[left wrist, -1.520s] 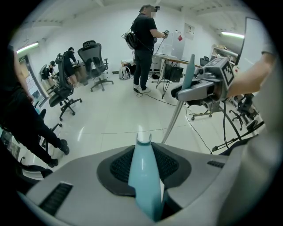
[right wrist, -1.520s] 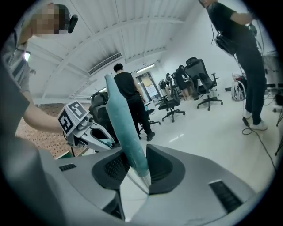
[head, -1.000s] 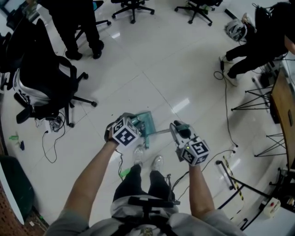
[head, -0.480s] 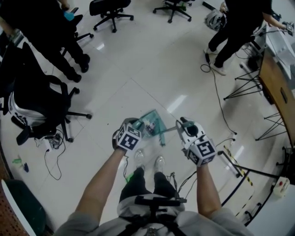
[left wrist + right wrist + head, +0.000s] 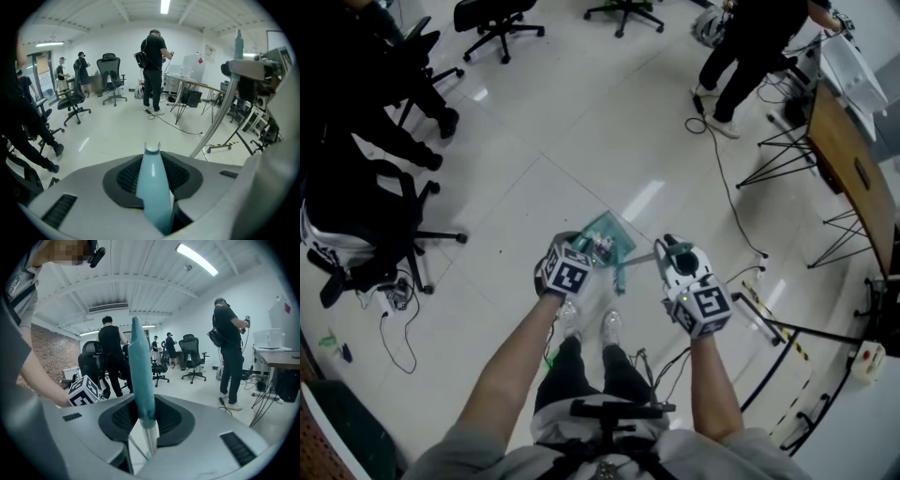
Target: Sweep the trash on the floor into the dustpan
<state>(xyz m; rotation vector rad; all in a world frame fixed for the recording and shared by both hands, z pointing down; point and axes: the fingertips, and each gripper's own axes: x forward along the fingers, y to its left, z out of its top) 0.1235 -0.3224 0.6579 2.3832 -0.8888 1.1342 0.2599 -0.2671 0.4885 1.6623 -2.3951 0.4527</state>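
Down at the middle of the head view, over a white tiled floor (image 5: 581, 112), the person's two forearms reach forward, each hand carrying a set of tongs. The left tongs (image 5: 579, 255) are closed on the pale blue handle (image 5: 152, 187) of the dustpan (image 5: 607, 240), which stands between the dark pads in the left gripper view. The dustpan's teal pan sits just above those tongs in the frame, in front of the person's shoes (image 5: 609, 326). Small pale and dark bits show on it, too small to name.

The right tongs (image 5: 673, 255) are clamped narrowly on the teal grip (image 5: 139, 376) of a broom. Its metal shaft (image 5: 220, 117) slants from the lower middle of the left gripper view up to the right tongs at the upper right edge. The marker cube (image 5: 85, 391) of the left tongs shows at the lower left of the right gripper view.

Black office chairs (image 5: 366, 216) stand along the left and top edges of the head view. A person in dark clothes (image 5: 750, 42) stands at the upper right beside a wooden desk (image 5: 848, 159), and a black cable (image 5: 727, 187) trails across the floor below them.
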